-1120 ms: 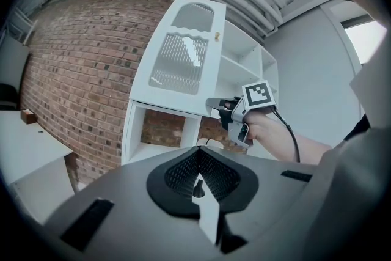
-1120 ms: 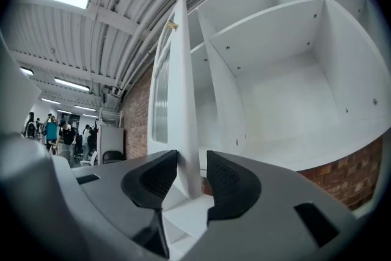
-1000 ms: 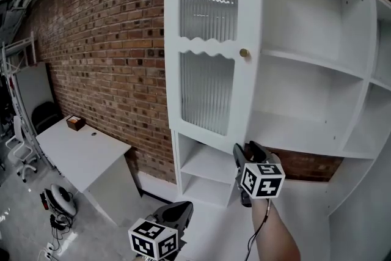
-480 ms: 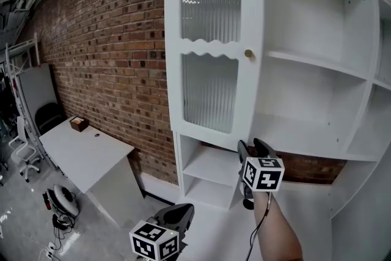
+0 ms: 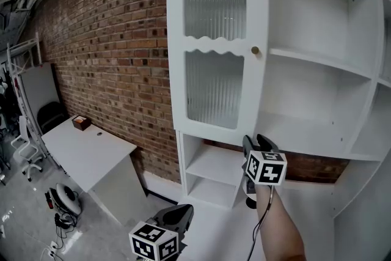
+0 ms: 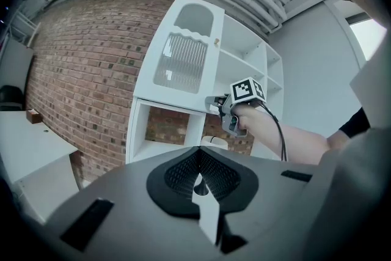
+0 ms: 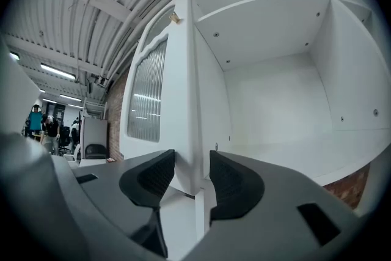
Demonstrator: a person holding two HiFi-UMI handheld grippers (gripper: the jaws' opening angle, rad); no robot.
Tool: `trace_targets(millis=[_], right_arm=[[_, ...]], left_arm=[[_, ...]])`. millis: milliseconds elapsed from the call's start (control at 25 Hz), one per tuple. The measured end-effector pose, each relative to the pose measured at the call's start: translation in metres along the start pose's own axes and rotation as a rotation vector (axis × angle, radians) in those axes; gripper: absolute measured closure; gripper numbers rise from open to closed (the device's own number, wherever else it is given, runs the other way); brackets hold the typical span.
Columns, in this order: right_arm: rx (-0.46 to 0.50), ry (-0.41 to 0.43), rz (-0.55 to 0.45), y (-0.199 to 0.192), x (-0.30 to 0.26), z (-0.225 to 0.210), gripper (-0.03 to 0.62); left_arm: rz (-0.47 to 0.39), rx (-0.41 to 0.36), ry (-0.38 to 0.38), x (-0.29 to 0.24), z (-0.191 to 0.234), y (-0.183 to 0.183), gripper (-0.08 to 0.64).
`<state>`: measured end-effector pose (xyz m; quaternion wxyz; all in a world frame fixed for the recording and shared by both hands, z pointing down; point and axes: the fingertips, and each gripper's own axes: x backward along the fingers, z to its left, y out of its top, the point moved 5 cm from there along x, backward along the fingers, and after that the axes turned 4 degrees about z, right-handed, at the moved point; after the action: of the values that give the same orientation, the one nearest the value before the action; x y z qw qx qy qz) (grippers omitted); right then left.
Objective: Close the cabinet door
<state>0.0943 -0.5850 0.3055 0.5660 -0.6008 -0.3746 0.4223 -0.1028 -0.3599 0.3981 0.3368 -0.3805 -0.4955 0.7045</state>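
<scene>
Head view: brick wall (image 5: 104, 40) and white desk (image 5: 85, 153) left of the cabinet (image 5: 317, 76), well apart from the door. Task item, cabinet door (image 5: 217, 46), ajar, hinged at left, knob (image 5: 255, 51) near free edge; open shelves (image 5: 317, 61) to its right. At lower free corner, right gripper (image 5: 255, 142), jaws just closed further, pads clamped on door edge. Low in frame, left gripper (image 5: 178, 214), jaws pressed together, nothing between.
</scene>
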Motion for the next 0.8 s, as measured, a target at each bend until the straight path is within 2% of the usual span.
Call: trace_targets(millis=[400, 560, 680, 720, 800], right_arm=[[-0.043, -0.011, 0.036, 0.0, 0.0, 0.0, 0.408], [-0.05, -0.04, 0.027, -0.003, 0.015, -0.002, 0.437], [-0.041, -0.055, 0.001, -0.005, 0.035, 0.001, 0.483], [-0.036, -0.049, -0.004, -0.006, 0.042, 0.005, 0.534], [-0.035, -0.015, -0.007, -0.01, 0.057, 0.014, 0.559]], left_arm=[[-0.005, -0.003, 0.002, 0.015, 0.001, -0.002, 0.552], [-0.008, -0.008, -0.002, 0.023, -0.001, -0.002, 0.552], [-0.022, -0.02, -0.017, 0.024, 0.005, -0.009, 0.552], [-0.025, -0.024, -0.025, 0.024, 0.007, -0.012, 0.552], [-0.025, -0.025, -0.037, 0.027, 0.006, -0.014, 0.552]])
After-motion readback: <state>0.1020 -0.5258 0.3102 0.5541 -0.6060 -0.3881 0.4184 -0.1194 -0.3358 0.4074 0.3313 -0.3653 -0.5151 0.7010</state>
